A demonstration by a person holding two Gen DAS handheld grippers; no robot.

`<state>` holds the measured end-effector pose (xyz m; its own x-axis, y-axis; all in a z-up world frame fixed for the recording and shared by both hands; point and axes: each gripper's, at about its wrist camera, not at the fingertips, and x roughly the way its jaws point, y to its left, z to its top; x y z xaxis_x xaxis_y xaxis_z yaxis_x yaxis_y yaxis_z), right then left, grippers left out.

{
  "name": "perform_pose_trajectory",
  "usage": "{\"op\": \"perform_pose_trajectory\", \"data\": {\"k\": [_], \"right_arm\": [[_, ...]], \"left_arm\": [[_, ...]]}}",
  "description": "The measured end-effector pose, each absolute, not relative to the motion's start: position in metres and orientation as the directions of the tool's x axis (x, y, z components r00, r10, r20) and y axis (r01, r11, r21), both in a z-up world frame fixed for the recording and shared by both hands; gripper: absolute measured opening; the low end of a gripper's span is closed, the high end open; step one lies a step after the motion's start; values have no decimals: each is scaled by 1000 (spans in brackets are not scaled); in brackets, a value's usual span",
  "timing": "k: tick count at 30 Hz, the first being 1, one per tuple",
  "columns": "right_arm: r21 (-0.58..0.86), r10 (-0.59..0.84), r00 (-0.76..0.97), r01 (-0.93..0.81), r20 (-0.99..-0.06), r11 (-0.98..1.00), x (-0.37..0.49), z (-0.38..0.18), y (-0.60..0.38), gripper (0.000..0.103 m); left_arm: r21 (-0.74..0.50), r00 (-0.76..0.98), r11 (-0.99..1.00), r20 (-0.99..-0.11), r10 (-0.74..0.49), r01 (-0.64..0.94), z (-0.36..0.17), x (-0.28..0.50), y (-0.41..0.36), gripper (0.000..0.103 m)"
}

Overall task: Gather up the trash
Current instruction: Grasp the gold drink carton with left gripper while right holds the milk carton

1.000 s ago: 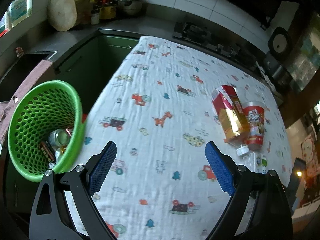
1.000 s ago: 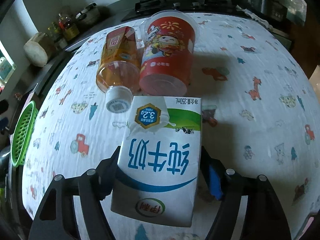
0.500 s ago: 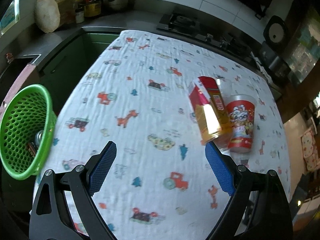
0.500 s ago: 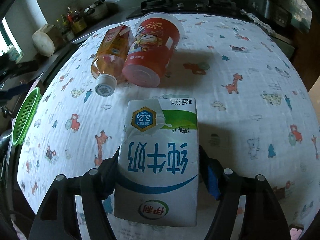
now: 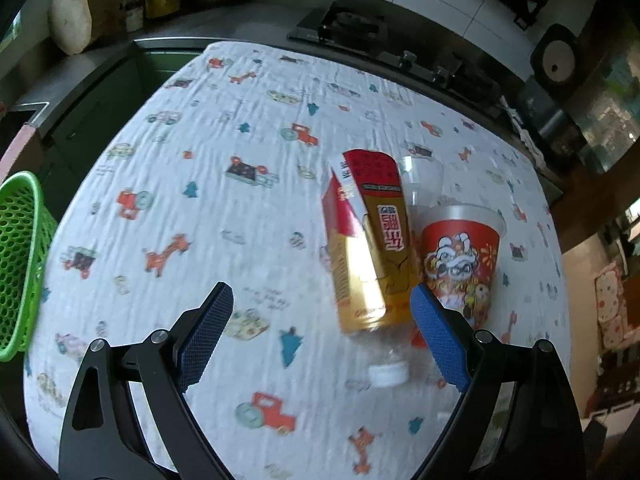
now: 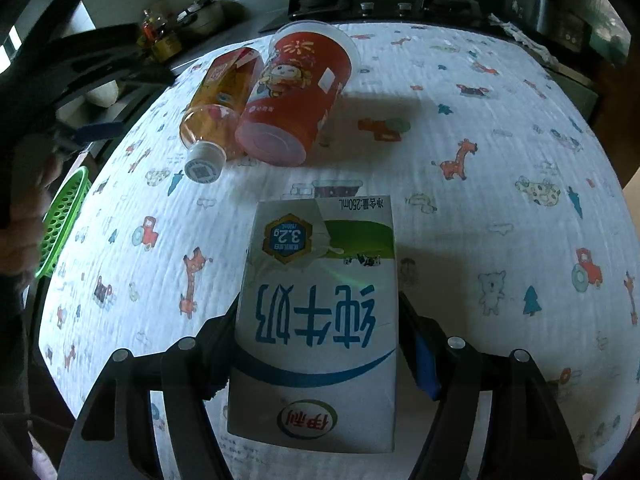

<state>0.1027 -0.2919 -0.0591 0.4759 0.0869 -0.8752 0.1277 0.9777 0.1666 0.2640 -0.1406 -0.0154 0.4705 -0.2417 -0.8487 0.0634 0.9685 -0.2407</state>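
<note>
My right gripper (image 6: 320, 356) is shut on a white milk carton (image 6: 316, 320) and holds it above the patterned tablecloth (image 6: 480, 184). A tea bottle (image 5: 368, 248) with a white cap lies on its side beside a red paper cup (image 5: 460, 260), also on its side. Both show in the right wrist view, the bottle (image 6: 216, 100) left of the cup (image 6: 296, 92). My left gripper (image 5: 320, 336) is open and empty, just short of the bottle, its right pad near the cup. The green basket (image 5: 20, 256) sits at the table's left edge.
The tablecloth (image 5: 224, 216) covers the table. A stove (image 5: 360, 28), jars and a wooden block (image 5: 80, 12) stand on the counter behind. The left gripper's arm (image 6: 80, 68) and the basket (image 6: 60, 220) show at the left of the right wrist view.
My left gripper has swung right from the basket toward the bottle and cup. My right gripper has drawn back and risen with the milk carton, away from the bottle and cup.
</note>
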Motion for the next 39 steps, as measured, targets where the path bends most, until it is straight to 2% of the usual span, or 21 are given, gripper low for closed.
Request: {"op": "perform_pose_trajectory", "data": {"k": [21,24,32,34,35,39], "right_arm": [[189,113,478,114,-871,975,106,-64,-300,68],[190,112,479,117,-871,975,106,-64,-300,68],[189,110,480,119,-870,975,108,-64,-300,68],[189,110,481,119,-870,975,108,-64,-300,68],[189,110,481,119,-870,975,108,-64,-300,68],[188,109,481,119,-870,975,108,-64,-301,68]], "left_arm": [[-204,434,978,-878,-202,42,-45,305,-184,87],[-226,429,973,-875,-226,52,-47,306,-186,81],[-219,416,974,-881,-226,66,-49,308,-195,81],[-224,415,972,-879,-234,75,-51,309,-197,78],[-234,411,969,-878,-245,78,-52,310,-197,71],[-232,412,969,-877,-248,90,-53,309,-200,70]]}}
